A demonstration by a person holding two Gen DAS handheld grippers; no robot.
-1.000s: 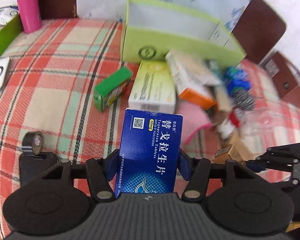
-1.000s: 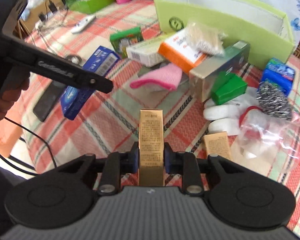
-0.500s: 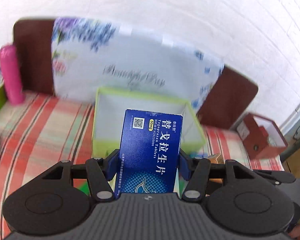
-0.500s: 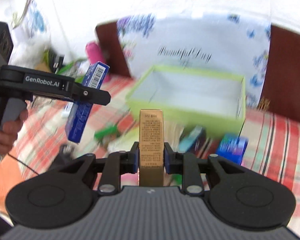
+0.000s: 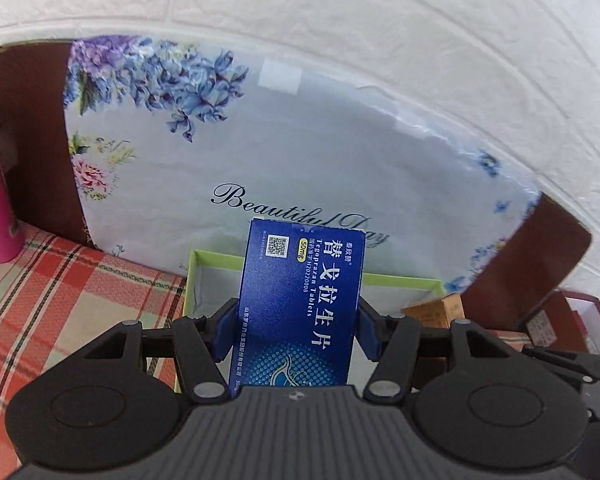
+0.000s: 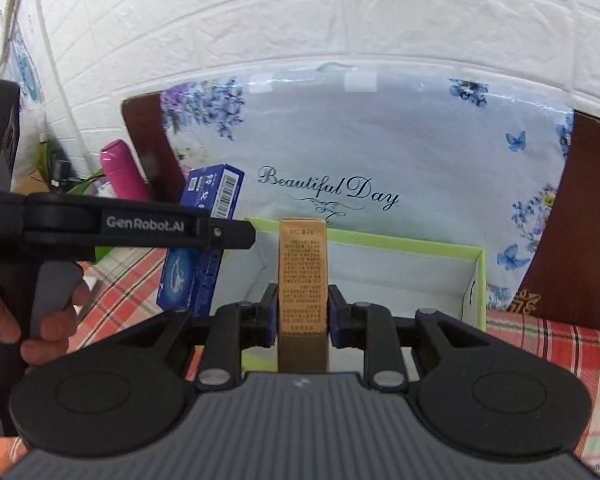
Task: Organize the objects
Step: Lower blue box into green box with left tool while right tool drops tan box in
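Observation:
My left gripper (image 5: pixel 296 330) is shut on a blue tablet box (image 5: pixel 300 308) held upright in front of the open lime-green box (image 5: pixel 400 280). My right gripper (image 6: pixel 303 314) is shut on a narrow gold box (image 6: pixel 303 272) held upright above the front of the lime-green box (image 6: pixel 404 244), whose white inside looks empty. In the right wrist view the left gripper (image 6: pixel 220 234) and the blue box (image 6: pixel 204 240) are left of the green box. The gold box (image 5: pixel 440 310) shows at the right in the left wrist view.
A floral "Beautiful Day" package (image 6: pixel 380 160) leans on a brown headboard (image 6: pixel 580 220) and white brick wall behind the box. A pink bottle (image 6: pixel 124 172) stands at back left. The surface is a red plaid cloth (image 5: pixel 60 292). A red box (image 5: pixel 572 320) stands far right.
Both grippers have risen from the cluttered cloth and moved toward the green box, carrying their boxes. The loose items on the cloth have dropped out of view.

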